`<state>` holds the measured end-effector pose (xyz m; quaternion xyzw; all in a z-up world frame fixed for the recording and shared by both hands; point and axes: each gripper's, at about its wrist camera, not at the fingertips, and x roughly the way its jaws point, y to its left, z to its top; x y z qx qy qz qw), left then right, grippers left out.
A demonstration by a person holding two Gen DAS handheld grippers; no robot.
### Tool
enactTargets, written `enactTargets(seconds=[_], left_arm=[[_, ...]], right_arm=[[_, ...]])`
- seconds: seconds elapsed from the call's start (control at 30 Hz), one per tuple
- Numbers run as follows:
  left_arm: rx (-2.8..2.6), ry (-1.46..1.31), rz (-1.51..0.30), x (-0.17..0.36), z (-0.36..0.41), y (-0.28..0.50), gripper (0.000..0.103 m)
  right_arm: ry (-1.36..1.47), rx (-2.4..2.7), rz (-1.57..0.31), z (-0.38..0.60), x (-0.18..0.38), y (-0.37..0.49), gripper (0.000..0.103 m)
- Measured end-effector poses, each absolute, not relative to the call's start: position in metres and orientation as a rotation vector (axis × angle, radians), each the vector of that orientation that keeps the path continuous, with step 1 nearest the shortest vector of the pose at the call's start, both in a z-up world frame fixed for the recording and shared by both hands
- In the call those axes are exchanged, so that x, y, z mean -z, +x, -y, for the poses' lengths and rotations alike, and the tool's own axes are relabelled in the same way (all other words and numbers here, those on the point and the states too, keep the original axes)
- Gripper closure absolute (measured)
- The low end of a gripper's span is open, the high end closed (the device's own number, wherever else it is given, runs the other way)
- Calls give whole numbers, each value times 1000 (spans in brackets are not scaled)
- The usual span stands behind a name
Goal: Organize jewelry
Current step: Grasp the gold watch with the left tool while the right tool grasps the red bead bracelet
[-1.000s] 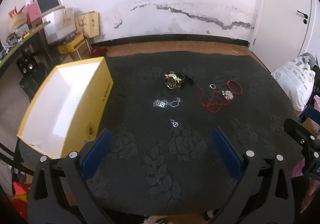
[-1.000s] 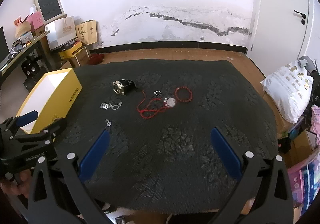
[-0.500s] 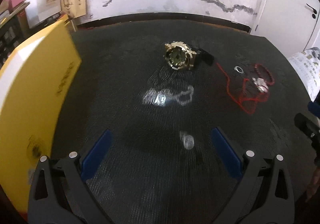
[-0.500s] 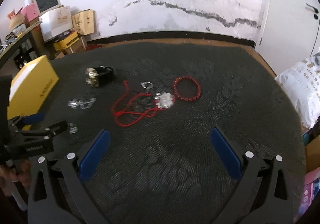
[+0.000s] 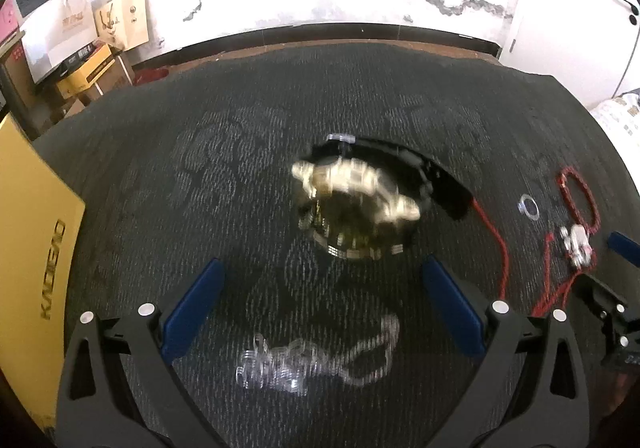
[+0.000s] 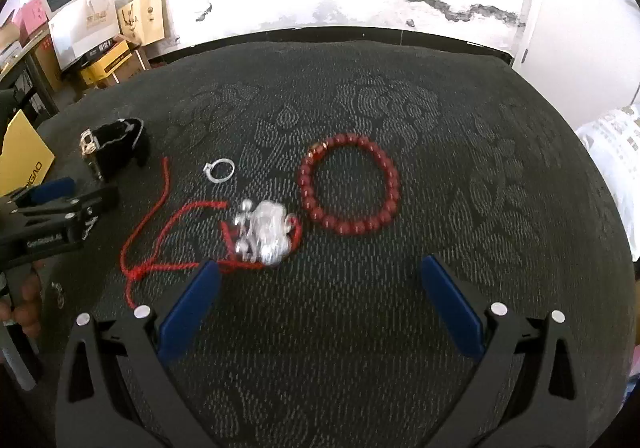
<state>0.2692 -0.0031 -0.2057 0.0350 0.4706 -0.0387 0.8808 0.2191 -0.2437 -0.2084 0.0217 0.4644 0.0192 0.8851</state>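
Both my left gripper (image 5: pixel 320 300) and right gripper (image 6: pixel 320 298) are spread wide and empty. Nothing appears sorted yet: watch (image 5: pixel 356 208), silver chain (image 5: pixel 316 360), ring (image 6: pixel 219 170), bead bracelet (image 6: pixel 349 189) and red cord necklace (image 6: pixel 264 226) all lie loose on the dark cloth (image 6: pixel 480 168). The yellow box (image 5: pixel 32 232) stands at the left edge.

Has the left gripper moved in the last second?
Yes. The left gripper has pushed forward over the dark cloth toward the gold watch, which now looms larger against the yellow box.
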Motion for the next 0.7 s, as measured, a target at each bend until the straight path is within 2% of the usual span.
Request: enactTargets(seconds=[0.23, 0.53, 0.6, 0.67, 0.7], left_arm=[[59, 73, -980, 206, 12, 288, 6], [60, 69, -973, 207, 12, 291, 6], [67, 72, -977, 206, 13, 292, 10], [79, 78, -965, 204, 14, 290, 26], [85, 81, -959, 203, 15, 289, 28]], right_arm=[[33, -17, -938, 253, 195, 249, 6], [25, 32, -987, 264, 215, 275, 5], [23, 31, -995, 264, 217, 276, 5], [21, 26, -999, 264, 218, 275, 7], [21, 24, -1000, 264, 219, 275, 9]])
